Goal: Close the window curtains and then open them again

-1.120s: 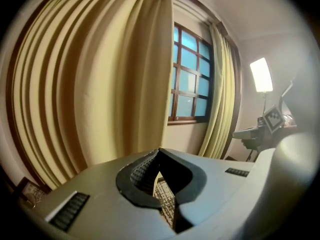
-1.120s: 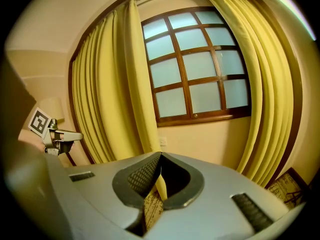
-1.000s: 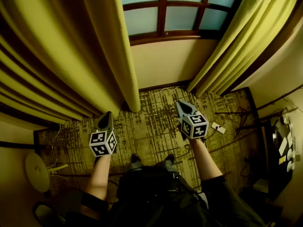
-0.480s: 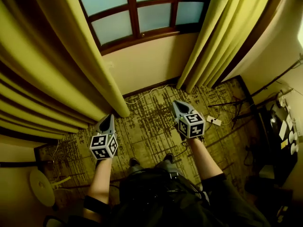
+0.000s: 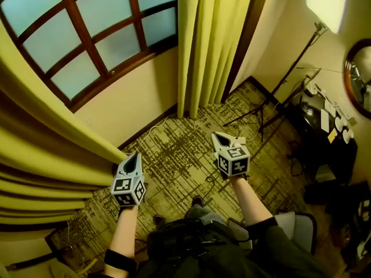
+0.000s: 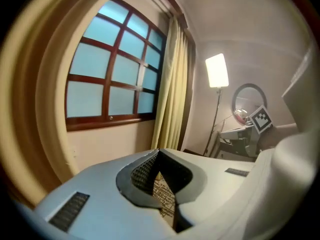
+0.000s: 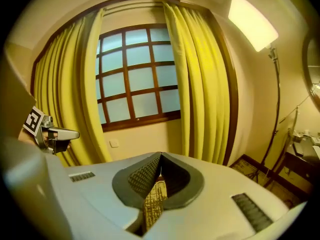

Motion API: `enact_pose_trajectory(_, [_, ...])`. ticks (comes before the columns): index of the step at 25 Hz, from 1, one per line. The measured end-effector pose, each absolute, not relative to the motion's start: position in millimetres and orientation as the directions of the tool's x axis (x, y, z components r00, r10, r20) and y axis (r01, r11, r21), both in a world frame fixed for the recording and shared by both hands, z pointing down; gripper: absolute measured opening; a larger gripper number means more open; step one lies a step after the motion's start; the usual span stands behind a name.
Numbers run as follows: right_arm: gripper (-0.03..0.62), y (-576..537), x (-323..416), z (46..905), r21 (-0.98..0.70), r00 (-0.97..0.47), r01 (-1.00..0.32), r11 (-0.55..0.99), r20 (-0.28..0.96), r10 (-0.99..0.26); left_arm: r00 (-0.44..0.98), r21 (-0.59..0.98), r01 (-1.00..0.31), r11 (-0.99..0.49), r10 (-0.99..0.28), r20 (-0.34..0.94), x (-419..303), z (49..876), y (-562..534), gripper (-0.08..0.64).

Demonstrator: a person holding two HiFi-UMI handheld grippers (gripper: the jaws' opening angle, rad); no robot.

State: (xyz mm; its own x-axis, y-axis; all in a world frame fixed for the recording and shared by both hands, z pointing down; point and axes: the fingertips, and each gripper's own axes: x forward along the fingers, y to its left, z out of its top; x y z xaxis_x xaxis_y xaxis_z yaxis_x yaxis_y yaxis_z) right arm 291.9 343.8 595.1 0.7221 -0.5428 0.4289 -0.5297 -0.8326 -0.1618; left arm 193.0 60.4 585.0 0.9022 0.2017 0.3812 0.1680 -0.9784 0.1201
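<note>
From the head view, my left claw (image 5: 133, 157) and my right claw (image 5: 219, 136) are both held out over the patterned carpet (image 5: 174, 149), well apart from each other, and each has its jaws pressed together with nothing between them. The window (image 5: 87, 33) stands uncovered. The left curtain (image 5: 46, 149) is bunched in folds at its left side and the right curtain (image 5: 208, 45) hangs gathered at its right side. The tip of my left claw sits just beside the lower edge of the left curtain, though I cannot tell whether it touches the cloth. A thin tripod stand (image 5: 272, 106) rests on the carpet to the right, below a lit floor lamp (image 5: 327, 2) and a round mirror (image 5: 359, 77). In the left gripper view my jaws meet at the tips and grip nothing, with only carpet showing through the slit behind them. The left curtain curves along the left edge, the window panes lie ahead, and the right curtain hangs beyond them, with the lamp and mirror further right. In the right gripper view my jaws are likewise closed and empty. The window sits straight ahead between the two drawn-back curtains, and my left claw shows at the left edge in front of the left curtain.
</note>
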Motion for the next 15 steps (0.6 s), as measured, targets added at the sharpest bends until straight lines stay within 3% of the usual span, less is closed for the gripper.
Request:
enact_pose_trajectory(6, [0.002, 409.4, 295.1, 599.2, -0.153, 0.770, -0.451, -0.879, 0.431, -0.470, 0.868, 0.121, 0.294, -0.948, 0.317, 0.381, 227.2, 584.9, 122.9, 0.000])
enact_pose_trajectory(15, [0.002, 445.7, 306.5, 604.3, -0.191, 0.767, -0.452, -0.872, 0.416, -0.488, 0.850, 0.136, 0.334, -0.933, 0.360, 0.384, 257.3, 575.2, 174.6, 0.000])
